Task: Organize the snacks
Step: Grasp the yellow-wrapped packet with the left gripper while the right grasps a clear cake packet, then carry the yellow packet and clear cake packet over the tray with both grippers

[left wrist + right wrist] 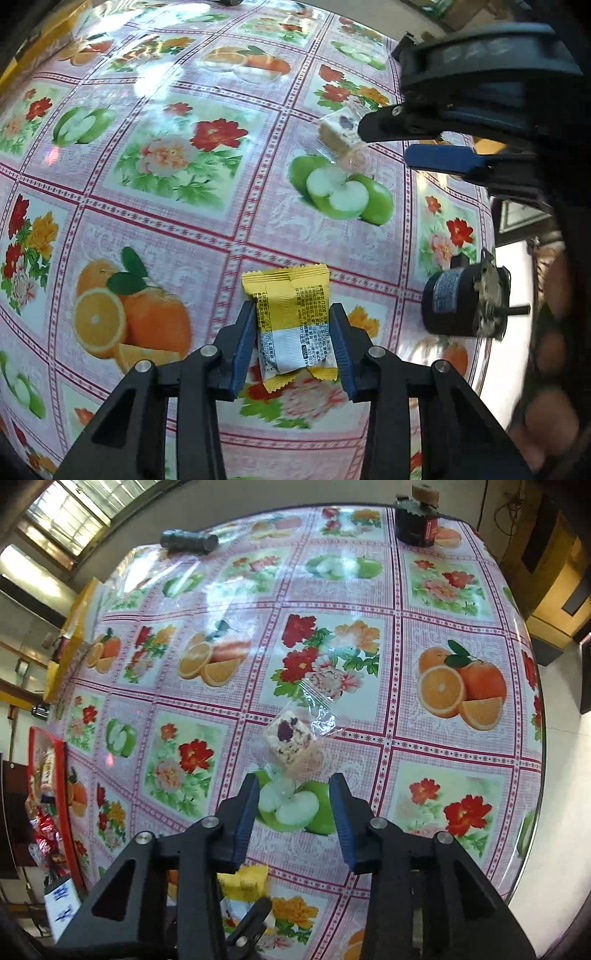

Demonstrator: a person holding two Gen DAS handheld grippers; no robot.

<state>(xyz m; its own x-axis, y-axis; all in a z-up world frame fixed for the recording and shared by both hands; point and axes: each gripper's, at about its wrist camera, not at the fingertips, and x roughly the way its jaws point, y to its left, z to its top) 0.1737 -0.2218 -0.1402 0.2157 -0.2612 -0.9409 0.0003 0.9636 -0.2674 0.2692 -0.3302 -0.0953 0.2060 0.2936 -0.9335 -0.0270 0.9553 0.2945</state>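
Bright daylight, white glare patches across the glossy tablecloth [369, 738], strong fisheye bending, blurred edges.

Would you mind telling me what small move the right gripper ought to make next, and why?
Probably ease the right gripper forward and down so its open jaws straddle the clear-wrapped nougat. That snack lies on the tablecloth just beyond the fingertips, not yet between them, while the left gripper already flanks the yellow packet.

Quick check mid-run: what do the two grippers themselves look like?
Both match: the left gripper and right gripper have matte black angular linkage arms with triangular cut-outs and silver pivot pins, tipped with blue ridged pads. No cables or markings show. Seen from the left camera, the right gripper has a black curved body.
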